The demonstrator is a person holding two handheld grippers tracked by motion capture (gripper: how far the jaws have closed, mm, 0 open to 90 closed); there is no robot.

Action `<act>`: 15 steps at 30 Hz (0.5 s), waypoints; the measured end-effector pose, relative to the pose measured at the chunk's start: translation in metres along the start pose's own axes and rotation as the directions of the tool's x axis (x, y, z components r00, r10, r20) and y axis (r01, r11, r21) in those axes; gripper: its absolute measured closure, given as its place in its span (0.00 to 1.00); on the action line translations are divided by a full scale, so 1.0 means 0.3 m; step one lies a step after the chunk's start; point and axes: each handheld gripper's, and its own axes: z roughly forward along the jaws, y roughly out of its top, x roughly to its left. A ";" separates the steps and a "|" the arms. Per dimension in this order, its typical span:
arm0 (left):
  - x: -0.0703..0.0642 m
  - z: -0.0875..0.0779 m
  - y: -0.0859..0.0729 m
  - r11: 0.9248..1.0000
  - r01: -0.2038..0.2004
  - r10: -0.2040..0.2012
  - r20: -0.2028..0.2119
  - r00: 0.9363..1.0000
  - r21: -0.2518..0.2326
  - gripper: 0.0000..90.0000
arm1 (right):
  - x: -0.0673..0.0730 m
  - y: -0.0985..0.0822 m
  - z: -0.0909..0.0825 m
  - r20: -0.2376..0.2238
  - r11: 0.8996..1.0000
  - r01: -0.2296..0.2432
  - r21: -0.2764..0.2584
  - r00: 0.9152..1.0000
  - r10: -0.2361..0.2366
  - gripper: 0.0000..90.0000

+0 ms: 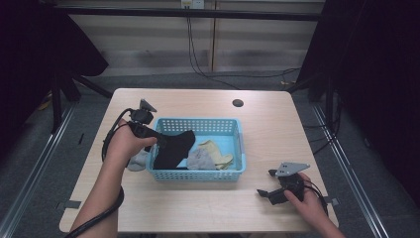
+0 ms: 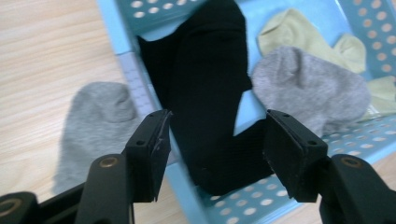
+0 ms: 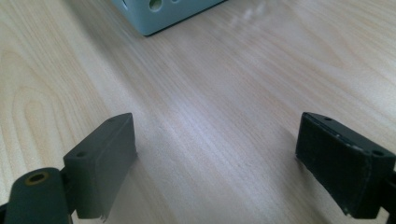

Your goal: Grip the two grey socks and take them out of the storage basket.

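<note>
A blue basket point(image 1: 198, 174) stands mid-table. A black sock point(image 1: 173, 147) lies in its left end, partly over the near rim point(image 2: 187, 186). Beside it in the basket are a grey sock point(image 1: 200, 158) and pale yellow socks point(image 1: 218, 151). Another grey sock point(image 1: 137, 161) lies on the table just left of the basket. My left gripper point(image 1: 157, 140) hovers over the basket's left side. In the left gripper view it point(image 2: 217, 154) stands open; the black sock point(image 2: 210, 93) lies below, between the jaws and untouched. My right gripper point(image 1: 266, 182) rests open at the table's near right, with nothing between its jaws point(image 3: 215, 140).
The wooden table point(image 1: 198, 208) has a round cable hole point(image 1: 237, 103) at the back. A corner of the basket point(image 3: 154, 14) shows ahead of the right gripper. Dark frames and cables stand beyond the table.
</note>
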 end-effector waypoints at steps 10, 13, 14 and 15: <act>-0.066 0.070 0.002 0.999 -0.025 0.024 0.046 0.999 0.026 0.44 | 0.000 0.000 0.000 0.000 1.000 0.000 0.000 1.000 0.000 0.13; -0.085 0.089 0.006 0.999 -0.034 0.032 0.054 0.998 0.034 0.43 | 0.000 0.000 0.000 0.000 1.000 0.000 0.000 1.000 0.000 0.13; -0.091 0.094 0.009 0.999 -0.037 0.035 0.057 0.998 0.036 0.43 | 0.000 0.000 0.000 0.000 1.000 0.001 0.000 1.000 -0.001 0.13; -0.096 0.099 0.011 0.998 -0.040 0.037 0.062 0.997 0.039 0.43 | 0.000 0.000 0.000 0.000 1.000 0.000 0.000 1.000 0.000 0.13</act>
